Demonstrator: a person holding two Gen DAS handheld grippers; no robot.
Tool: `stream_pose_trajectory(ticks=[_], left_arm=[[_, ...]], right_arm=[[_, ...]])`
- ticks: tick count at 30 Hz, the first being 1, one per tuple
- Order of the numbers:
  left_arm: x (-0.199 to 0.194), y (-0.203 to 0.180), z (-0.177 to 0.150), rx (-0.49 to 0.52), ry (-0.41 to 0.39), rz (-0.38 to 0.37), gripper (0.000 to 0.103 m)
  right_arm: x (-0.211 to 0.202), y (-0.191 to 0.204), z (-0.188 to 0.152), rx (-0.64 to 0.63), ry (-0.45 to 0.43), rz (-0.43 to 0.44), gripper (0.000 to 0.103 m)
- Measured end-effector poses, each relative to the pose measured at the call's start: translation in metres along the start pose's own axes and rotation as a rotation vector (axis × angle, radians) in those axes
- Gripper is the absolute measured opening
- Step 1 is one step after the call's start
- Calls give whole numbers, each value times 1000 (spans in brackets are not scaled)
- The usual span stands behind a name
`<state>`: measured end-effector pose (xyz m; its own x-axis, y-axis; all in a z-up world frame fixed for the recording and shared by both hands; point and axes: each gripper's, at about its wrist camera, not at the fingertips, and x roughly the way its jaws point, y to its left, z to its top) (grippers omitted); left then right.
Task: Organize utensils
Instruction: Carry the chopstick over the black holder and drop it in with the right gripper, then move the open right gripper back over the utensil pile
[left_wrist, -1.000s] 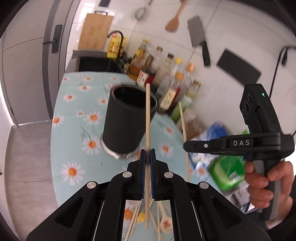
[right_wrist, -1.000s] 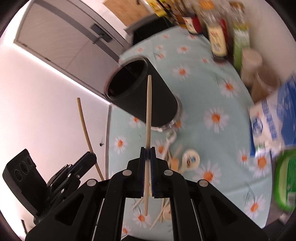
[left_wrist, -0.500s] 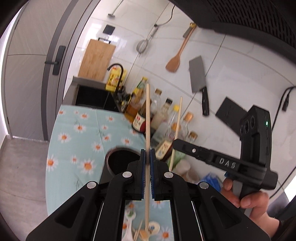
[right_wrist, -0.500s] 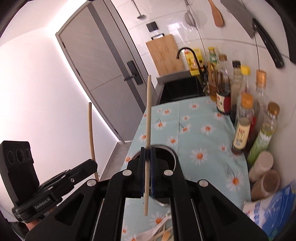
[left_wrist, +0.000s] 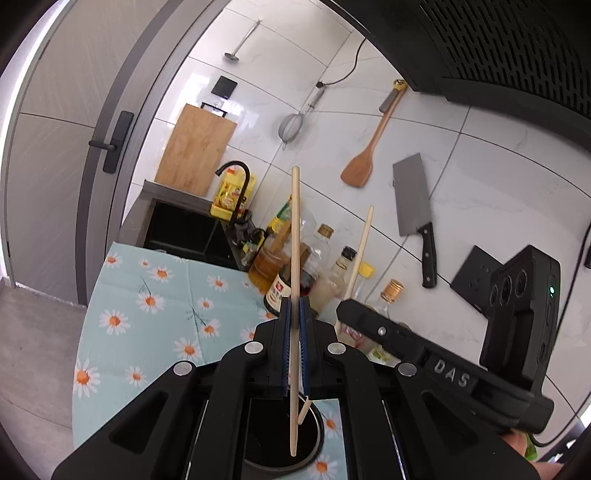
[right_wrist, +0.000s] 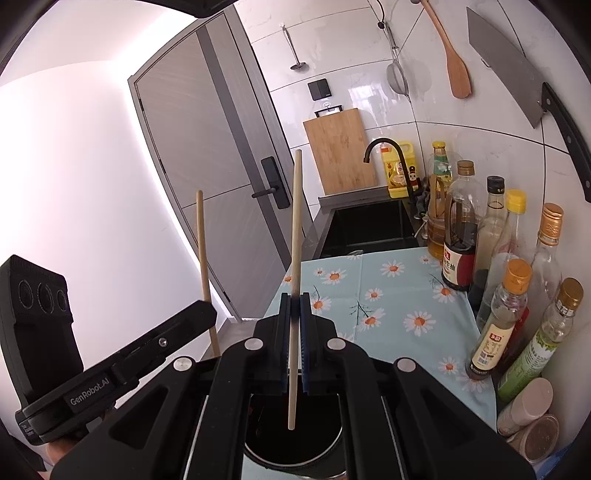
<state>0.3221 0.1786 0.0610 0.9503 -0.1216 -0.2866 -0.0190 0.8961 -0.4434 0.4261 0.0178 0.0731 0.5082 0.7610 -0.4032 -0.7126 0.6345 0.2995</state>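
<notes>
The left gripper (left_wrist: 294, 314) and right gripper (right_wrist: 294, 314) each clench one upright chopstick (left_wrist: 294, 229) (right_wrist: 295, 221) in their jaws — both lower tips hang over the black cup's (right_wrist: 295, 446) open mouth. The cup stands on the daisy-print surface (right_wrist: 391, 295).

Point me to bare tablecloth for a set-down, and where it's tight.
Free: the daisy tablecloth between the sink, the bottles and the black holder. Crowded: the bottle row along the tiled wall and the jars at its near end.
</notes>
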Motion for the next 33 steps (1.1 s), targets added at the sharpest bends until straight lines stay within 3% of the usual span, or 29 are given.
stream_pose_trajectory(ticks=[6, 19, 20, 23, 33], left_arm=[[14, 14, -5, -8, -12, 33, 4], [29, 24, -43, -33, 58, 51, 4], [28, 24, -45, -33, 65, 49, 4], [28, 22, -49, -46, 92, 46, 5], [7, 12, -49, -32, 90, 46, 5]], right_arm=[[15, -1, -8, -10, 6, -1, 6], [27, -9, -36, 8, 70, -24, 6], [27, -10, -37, 15, 76, -24, 7], [21, -11, -40, 29, 80, -18, 31], [-15, -13, -37, 59, 23, -36, 32]])
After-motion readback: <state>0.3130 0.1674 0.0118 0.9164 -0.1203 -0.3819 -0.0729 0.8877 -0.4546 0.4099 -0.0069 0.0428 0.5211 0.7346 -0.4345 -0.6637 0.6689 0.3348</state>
